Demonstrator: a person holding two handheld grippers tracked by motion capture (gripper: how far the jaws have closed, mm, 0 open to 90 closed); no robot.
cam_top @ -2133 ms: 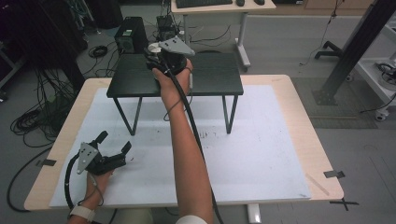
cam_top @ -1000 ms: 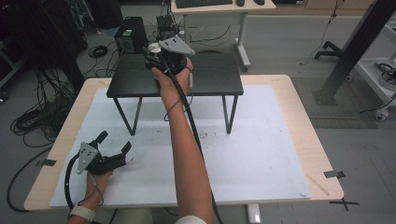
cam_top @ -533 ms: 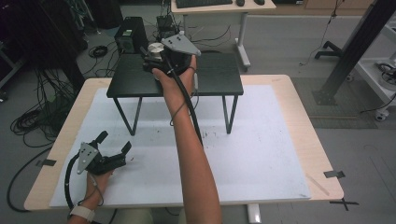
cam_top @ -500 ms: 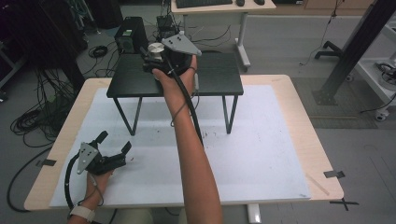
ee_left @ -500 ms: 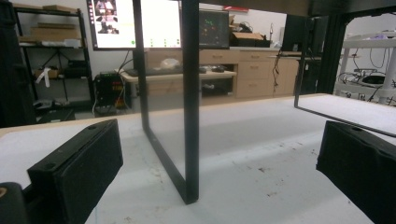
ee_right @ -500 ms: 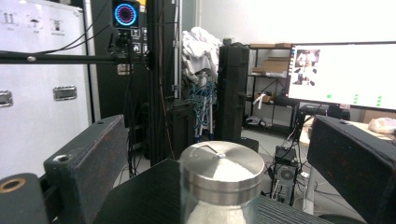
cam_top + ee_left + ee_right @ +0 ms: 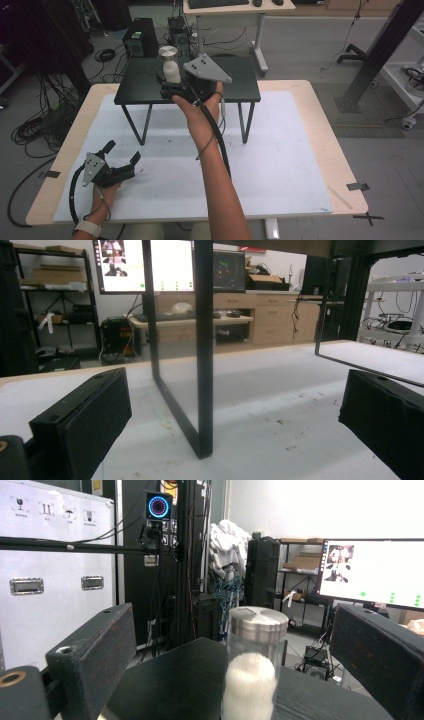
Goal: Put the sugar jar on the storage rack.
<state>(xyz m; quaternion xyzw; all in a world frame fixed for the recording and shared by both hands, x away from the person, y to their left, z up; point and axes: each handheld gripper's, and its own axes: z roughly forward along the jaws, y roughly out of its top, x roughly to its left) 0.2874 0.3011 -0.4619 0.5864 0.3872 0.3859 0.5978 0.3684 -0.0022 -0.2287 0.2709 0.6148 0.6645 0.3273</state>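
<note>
Two hands worked at the bench [image 7: 320, 150]. At upper centre of the high view, the right gripper [image 7: 170, 87] reached over a small black stand [image 7: 240, 90], its jaws just opened, wide apart and empty. Beyond them stood a clear glass jar [image 7: 252, 667], white-filled, with a round metal lid. At lower left, the left gripper [image 7: 122, 152] rested, jaws apart.

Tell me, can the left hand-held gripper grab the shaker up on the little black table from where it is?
Probably not. The left hand-held gripper rests low on the white mat, while the shaker stands on the raised black table, beside the open right hand-held gripper.
</note>
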